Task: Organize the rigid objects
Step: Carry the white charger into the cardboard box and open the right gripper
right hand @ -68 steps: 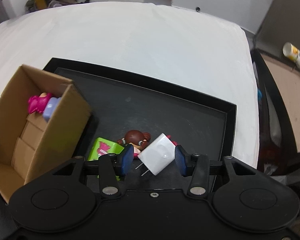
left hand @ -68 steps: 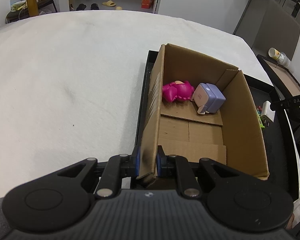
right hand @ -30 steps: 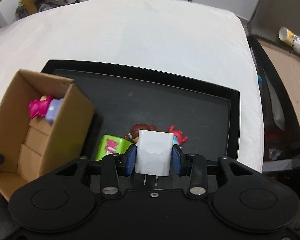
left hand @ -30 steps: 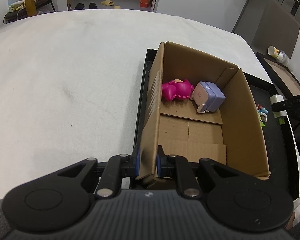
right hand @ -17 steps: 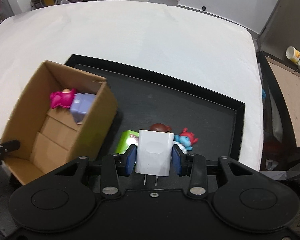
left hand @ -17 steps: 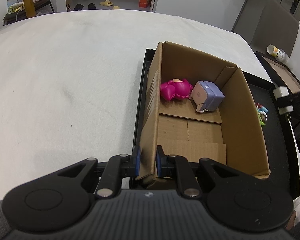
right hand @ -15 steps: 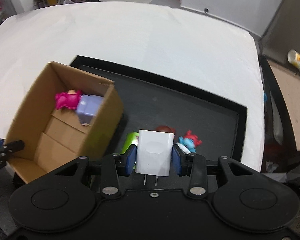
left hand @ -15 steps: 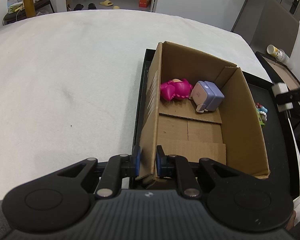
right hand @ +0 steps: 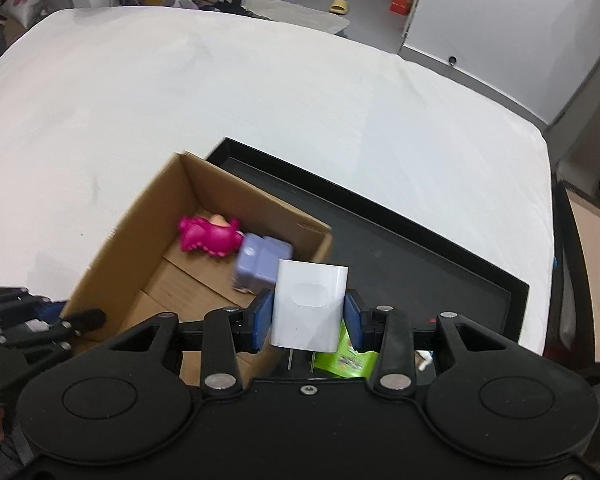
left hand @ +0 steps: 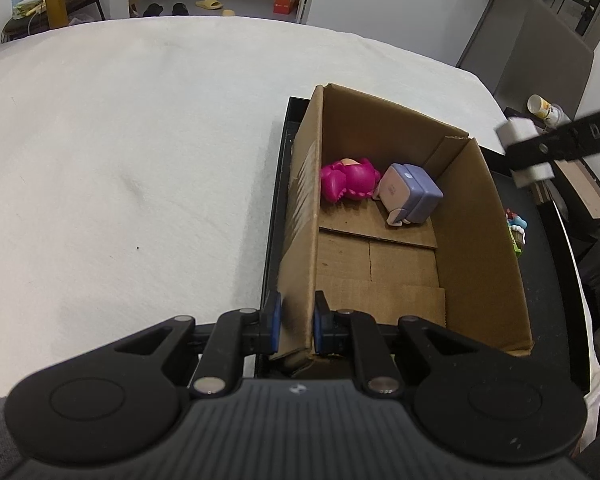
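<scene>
While the left gripper [left hand: 294, 322] stands pinched on the cardboard box [left hand: 476, 220] wall, 2 toys already lie inside: pink figure [left hand: 348, 179], lilac cube [left hand: 410, 194]. From the right wrist, the right gripper [right hand: 307, 322] clamps a white charger [right hand: 309, 306] above the box's edge; a green toy [right hand: 346, 356] waits on the black tray [right hand: 420, 256].

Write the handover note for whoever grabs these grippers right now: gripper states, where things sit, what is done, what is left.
Left gripper: shut on the near wall of the cardboard box, steadying it.
Right gripper: shut on the white charger, prongs pointing back at the camera, held up by the box's right side.
In the box: pink toy and purple cube, at the far end.
On the black tray, outside the box: green box and a small blue and red figure.
Done: two items boxed. Left: drop the charger in, then the tray items.
</scene>
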Motion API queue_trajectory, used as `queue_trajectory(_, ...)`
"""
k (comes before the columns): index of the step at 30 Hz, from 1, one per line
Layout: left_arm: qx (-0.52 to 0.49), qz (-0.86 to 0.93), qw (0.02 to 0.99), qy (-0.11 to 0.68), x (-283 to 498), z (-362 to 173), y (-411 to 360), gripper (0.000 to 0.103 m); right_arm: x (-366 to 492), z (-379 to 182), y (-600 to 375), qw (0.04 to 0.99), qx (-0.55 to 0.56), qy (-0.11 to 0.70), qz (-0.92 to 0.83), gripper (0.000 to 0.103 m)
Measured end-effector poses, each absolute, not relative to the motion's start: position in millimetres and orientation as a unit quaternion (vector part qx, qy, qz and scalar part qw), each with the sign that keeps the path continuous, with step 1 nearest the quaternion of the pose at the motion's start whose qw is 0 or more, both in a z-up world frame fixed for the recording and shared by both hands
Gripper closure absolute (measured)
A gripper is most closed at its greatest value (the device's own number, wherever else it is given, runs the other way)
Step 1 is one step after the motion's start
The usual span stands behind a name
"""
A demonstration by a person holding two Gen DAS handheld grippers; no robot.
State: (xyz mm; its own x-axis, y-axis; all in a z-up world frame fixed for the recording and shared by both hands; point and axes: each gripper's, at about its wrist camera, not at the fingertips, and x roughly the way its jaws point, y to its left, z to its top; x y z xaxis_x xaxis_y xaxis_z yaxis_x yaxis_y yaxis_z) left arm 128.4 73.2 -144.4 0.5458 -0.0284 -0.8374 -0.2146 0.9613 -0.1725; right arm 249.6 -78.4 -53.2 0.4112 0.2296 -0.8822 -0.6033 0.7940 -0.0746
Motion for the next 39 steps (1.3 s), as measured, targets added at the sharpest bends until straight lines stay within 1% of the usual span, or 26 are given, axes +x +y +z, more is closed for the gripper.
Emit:
queue_trajectory(4, -0.132, 0.049, 0.870, 0.473, 128, -144, 74, 0.088, 244, -52, -61, 0.816, -0.197, 0.476, 0.264, 0.065)
queue_trajectory(12, -0.137, 0.047, 0.869, 0.472, 128, -145, 75, 0.088, 235, -66, -33, 0.805, -0.191, 0.488, 0.277, 0.065)
queue_trajectory(23, -0.141, 0.046, 0.868, 0.473, 129, -146, 76, 0.088, 229, -78, -7, 0.799, -0.165, 0.498, 0.296, 0.065)
queue_trajectory(25, -0.141, 0.046, 0.868, 0.473, 129, -145, 76, 0.088, 229, -77, -5, 0.801, -0.153, 0.493, 0.303, 0.063)
queue_trajectory(36, -0.136, 0.049, 0.867, 0.476, 130, -148, 74, 0.089, 224, -66, -19, 0.804, -0.130, 0.488, 0.315, 0.060)
queue_trajectory(39, -0.136, 0.049, 0.867, 0.477, 131, -149, 73, 0.089, 219, -63, -26, 0.806, -0.132, 0.482, 0.316, 0.056)
